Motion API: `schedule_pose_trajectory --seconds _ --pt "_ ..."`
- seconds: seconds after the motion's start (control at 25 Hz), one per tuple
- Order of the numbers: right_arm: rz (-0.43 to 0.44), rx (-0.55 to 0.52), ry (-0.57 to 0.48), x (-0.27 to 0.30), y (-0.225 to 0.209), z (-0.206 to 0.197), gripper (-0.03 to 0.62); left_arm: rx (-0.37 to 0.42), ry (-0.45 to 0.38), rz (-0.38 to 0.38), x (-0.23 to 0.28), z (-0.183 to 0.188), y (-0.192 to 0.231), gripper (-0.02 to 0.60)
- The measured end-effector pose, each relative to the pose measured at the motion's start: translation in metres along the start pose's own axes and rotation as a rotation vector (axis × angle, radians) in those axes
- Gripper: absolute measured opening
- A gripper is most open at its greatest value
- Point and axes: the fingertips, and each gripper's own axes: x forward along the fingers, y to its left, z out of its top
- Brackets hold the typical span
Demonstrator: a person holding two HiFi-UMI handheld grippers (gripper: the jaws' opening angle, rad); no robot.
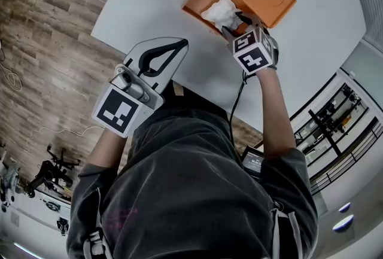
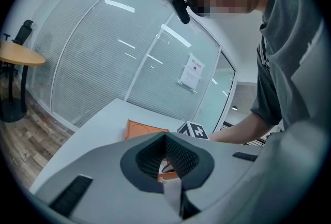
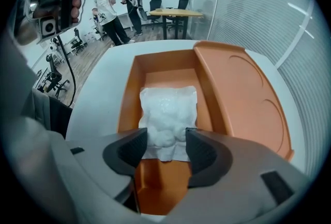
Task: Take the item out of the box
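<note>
Right gripper (image 3: 166, 137) steeply down over box (image 3: 128, 96)

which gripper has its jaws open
The right gripper, jaws apart either side of the white bag in the orange box; the left gripper has its jaws together, away from the box.

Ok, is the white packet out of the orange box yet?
No, the white packet lies flat on the floor of the orange box, with the right gripper open at its near end.
</note>
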Motion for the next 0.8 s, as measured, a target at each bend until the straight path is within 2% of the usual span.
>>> schedule_pose_trajectory --seconds 0.48,0.6,0.8 --pt "0.008 -0.007 0.063 0.004 0.0 -0.008 0.245 -0.005 -0.008 0.016 -0.005 0.001 0.002 0.012" --pt "0.028 -0.009 0.067 0.006 0.002 -0.008 0.222 -0.002 -0.008 0.016 -0.006 0.002 0.001 0.011" --pt "0.053 -0.005 0.052 0.008 0.01 -0.006 0.135 0.005 -0.009 0.013 -0.007 0.003 0.0 0.011"
